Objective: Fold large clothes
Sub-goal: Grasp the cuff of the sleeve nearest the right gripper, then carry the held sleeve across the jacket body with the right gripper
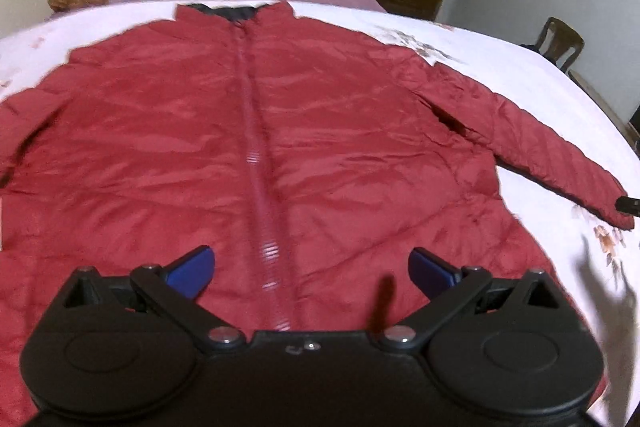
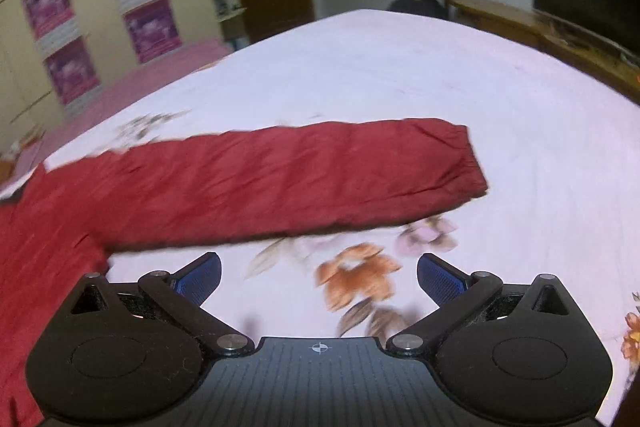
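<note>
Red padded jacket (image 1: 320, 131) lying face-up and zipped on the white floral bedsheet (image 2: 400, 67), collar (image 1: 236, 11) toward the far side of the bed, hem nearest the onlooker. Left gripper (image 1: 311, 269) hangs over the lower front, directly above the zip line (image 1: 256, 163), released, with nothing between its blue pads. Right gripper (image 2: 319, 279), likewise released and empty, hangs over bare sheet just short of the outstretched sleeve (image 2: 288, 179). The sleeve's long axis runs crosswise to this gripper's fingers, shoulder to the left and cuff (image 2: 468, 159) ahead and to the right; the right gripper is plainly the nearer one to it, so the sleeve fold inward would likely fall to that side. The opposite sleeve is cut off at the left edge of the left wrist view, and the hem is hidden beneath the gripper body. Both views are motion-blurred, so fine creases are hard to read
</note>
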